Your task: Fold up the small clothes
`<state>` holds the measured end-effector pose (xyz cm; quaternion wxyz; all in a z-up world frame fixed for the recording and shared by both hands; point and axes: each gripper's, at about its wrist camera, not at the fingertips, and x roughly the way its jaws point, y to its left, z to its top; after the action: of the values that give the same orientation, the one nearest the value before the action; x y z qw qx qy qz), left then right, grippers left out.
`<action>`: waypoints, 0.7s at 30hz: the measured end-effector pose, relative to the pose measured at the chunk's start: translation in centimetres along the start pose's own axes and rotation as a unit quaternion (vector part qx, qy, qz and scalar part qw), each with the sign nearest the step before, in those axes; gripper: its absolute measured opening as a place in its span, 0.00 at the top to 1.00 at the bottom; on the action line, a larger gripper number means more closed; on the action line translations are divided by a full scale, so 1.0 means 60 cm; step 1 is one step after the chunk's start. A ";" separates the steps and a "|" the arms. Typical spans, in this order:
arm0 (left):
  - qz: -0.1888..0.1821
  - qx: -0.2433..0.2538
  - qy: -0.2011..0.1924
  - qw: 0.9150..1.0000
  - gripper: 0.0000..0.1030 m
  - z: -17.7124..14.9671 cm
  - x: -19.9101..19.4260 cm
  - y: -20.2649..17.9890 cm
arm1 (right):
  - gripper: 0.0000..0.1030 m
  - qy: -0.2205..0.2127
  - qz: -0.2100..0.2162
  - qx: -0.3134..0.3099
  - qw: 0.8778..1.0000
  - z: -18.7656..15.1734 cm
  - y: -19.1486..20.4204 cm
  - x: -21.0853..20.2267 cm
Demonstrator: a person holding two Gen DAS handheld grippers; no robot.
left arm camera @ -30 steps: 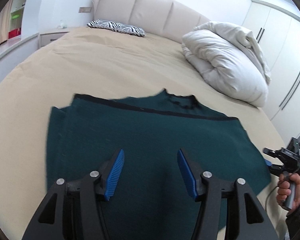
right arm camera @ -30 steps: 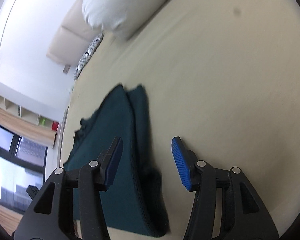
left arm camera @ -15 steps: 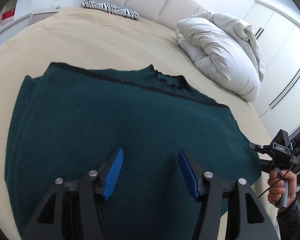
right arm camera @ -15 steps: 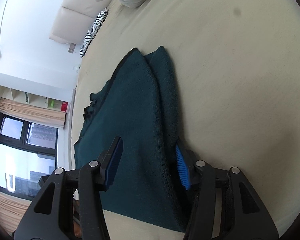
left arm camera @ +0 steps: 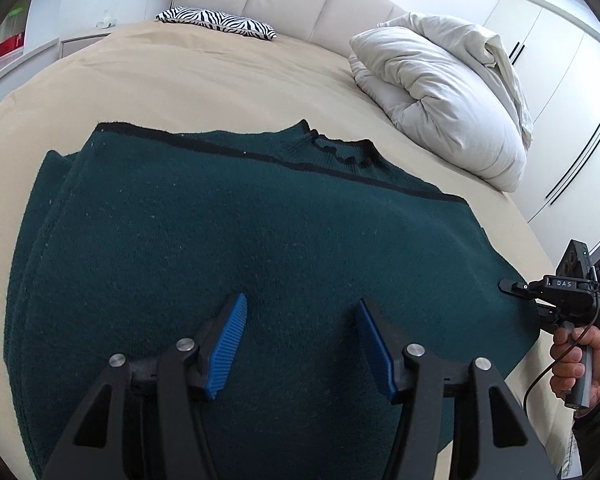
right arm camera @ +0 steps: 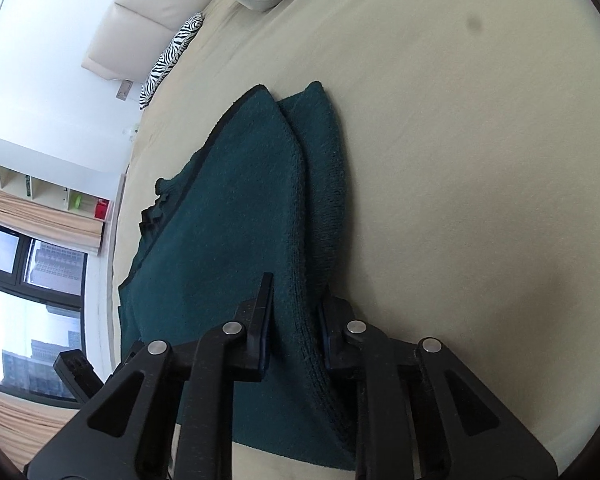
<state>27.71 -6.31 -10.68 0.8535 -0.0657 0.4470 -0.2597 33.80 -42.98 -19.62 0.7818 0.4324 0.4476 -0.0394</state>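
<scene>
A dark green knitted sweater [left arm camera: 240, 220] lies folded flat on the beige bed [left arm camera: 220, 80], collar toward the headboard. My left gripper [left arm camera: 300, 344] hovers over its near middle, open, nothing between the blue pads. In the left wrist view my right gripper [left arm camera: 512, 286] reaches the sweater's right edge, held by a hand [left arm camera: 576, 364]. In the right wrist view the right gripper [right arm camera: 298, 292] straddles the stacked folded edge of the sweater [right arm camera: 236, 220]. Its jaws are closing, and the layers are pinched between the pads.
A bunched white duvet [left arm camera: 440, 92] lies at the bed's far right, and a zebra-print pillow [left arm camera: 216, 24] sits by the padded headboard. White wardrobe doors [left arm camera: 572, 100] stand right of the bed. A window [right arm camera: 20, 280] and shelves lie beyond the bed's far side.
My right gripper slid onto the sweater's folded edge and its jaws narrowed around the layers. My left gripper dropped closer over the sweater and stayed open.
</scene>
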 end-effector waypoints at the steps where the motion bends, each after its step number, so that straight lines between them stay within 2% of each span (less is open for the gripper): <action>1: -0.002 -0.002 0.000 1.000 0.43 0.000 0.000 0.001 | 0.85 -0.002 -0.003 0.000 1.000 -0.001 0.001 -0.001; 7: -0.008 -0.008 -0.004 1.000 0.44 -0.003 -0.001 0.008 | 0.86 -0.013 -0.030 -0.011 0.999 -0.006 0.014 -0.010; 13: -0.025 -0.027 -0.003 0.999 0.48 0.000 -0.004 0.020 | 0.87 -0.031 -0.088 -0.039 0.995 -0.012 0.056 -0.009; 17: -0.048 -0.062 0.004 0.997 0.55 0.010 -0.015 0.039 | 0.87 -0.046 -0.152 -0.100 0.982 -0.023 0.140 -0.003; 19: -0.074 -0.104 0.000 0.992 0.56 0.016 -0.029 0.059 | 0.87 -0.050 -0.178 -0.168 0.968 -0.041 0.225 0.011; 21: -0.096 -0.144 -0.017 0.985 0.55 0.019 -0.049 0.081 | 0.87 -0.045 -0.181 -0.260 0.947 -0.082 0.330 0.034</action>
<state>29.09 -0.83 -9.54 0.8134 -0.2354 0.4570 -0.2724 40.63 -26.49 -9.55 0.8663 0.1235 0.4771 -0.0816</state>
